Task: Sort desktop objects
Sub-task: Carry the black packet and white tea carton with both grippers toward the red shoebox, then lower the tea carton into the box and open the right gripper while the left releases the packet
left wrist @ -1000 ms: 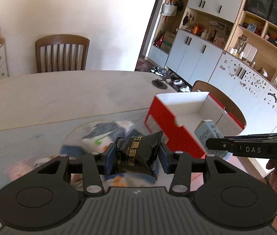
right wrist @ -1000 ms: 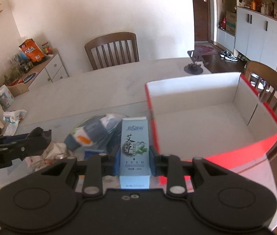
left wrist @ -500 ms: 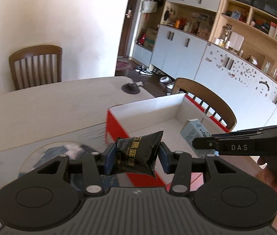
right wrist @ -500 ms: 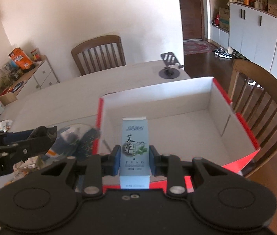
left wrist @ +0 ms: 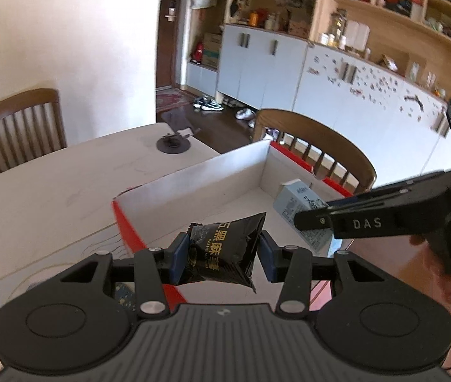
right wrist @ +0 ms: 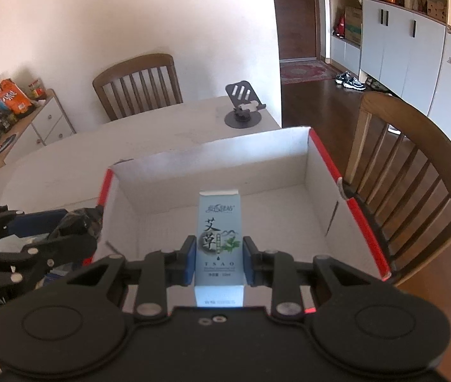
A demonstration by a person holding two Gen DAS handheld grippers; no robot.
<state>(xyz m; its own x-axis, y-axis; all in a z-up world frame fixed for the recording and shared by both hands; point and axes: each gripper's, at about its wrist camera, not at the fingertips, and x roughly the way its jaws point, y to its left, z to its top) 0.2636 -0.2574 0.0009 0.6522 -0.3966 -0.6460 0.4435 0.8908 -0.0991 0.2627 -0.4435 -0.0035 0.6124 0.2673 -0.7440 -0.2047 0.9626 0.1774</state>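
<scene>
Black and shiny, a small snack packet (left wrist: 225, 250) is sitting pinched between the blue pads of the left gripper (left wrist: 222, 258), whose jaws are closing on its two sides and holding it in the air just over the near left corner of the red box (left wrist: 130, 232). The box is resting on the pale tabletop (left wrist: 50, 191), red outside and white inside, and its floor is showing bare. To the right, the right gripper (right wrist: 215, 261) is gripping a pale blue carton (right wrist: 219, 245) printed with dark characters and a green sprig; its jaws are pressing on the carton's two long sides and holding it upright above the near part of the box's white floor. From the left wrist view the same carton is showing tilted beyond the right gripper's black arm, over the right part of the box, and a hand (left wrist: 441, 267) is wrapping around that gripper's handle at the far right edge. A dark phone stand (right wrist: 243, 108) is standing on the far end of the tabletop, well apart from the box. One wooden chair (right wrist: 413, 172) is standing just beside the box's right wall, and another (right wrist: 137, 82) is standing at the far side of the tabletop against the white wall.
</scene>
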